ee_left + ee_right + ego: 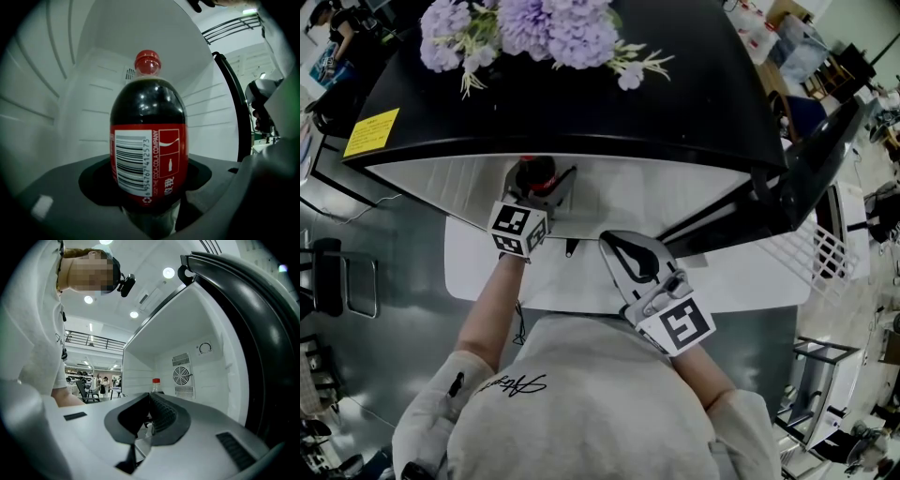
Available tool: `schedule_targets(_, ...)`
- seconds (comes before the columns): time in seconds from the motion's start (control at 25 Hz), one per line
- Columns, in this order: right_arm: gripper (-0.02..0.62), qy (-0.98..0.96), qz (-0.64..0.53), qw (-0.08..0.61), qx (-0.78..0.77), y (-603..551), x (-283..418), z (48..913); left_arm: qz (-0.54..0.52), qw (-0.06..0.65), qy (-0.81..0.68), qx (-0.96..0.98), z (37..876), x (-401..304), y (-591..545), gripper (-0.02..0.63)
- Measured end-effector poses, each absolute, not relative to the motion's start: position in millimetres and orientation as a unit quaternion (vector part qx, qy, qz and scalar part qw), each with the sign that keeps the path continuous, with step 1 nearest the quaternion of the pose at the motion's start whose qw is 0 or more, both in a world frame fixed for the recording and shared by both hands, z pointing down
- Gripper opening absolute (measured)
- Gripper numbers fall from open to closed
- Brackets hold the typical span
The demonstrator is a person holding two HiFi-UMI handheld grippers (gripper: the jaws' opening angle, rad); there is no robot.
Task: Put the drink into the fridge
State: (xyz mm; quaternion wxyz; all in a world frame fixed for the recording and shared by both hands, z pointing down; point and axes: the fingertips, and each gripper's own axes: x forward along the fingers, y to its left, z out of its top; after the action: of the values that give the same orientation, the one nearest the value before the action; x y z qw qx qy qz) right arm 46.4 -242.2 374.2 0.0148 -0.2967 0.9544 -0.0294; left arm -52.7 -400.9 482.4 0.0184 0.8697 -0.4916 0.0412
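Head view: left gripper [536,192] inside open fridge [675,103], fingers clamped on cola bottle [534,173]. Flowers [534,28] on fridge top, door [811,173] swung right.
Left gripper view: bottle upright within white cavity. Release before base seats — likely topple.
Right gripper view: right gripper [149,404] fingers together, empty, at fridge opening. Path looks unobstructed.

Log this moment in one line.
left gripper: shut on bottle, upright, inside fridge | right gripper: shut, empty, at the opening | door: open
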Motion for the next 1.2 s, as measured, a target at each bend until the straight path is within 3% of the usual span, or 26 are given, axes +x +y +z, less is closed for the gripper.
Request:
schedule_targets(0.56, 0.012, 0.957, 0.0, 0.03, -0.289, -242, 41, 368, 0.05, 0.004, -0.507, 0.86, 467, -62, -384, 0.319)
schedule_targets(1.2, 0.012, 0.961, -0.007, 0.034, -0.274, -233, 35, 370, 0.069, 0.047, -0.533, 0.842, 478, -76, -366, 0.322)
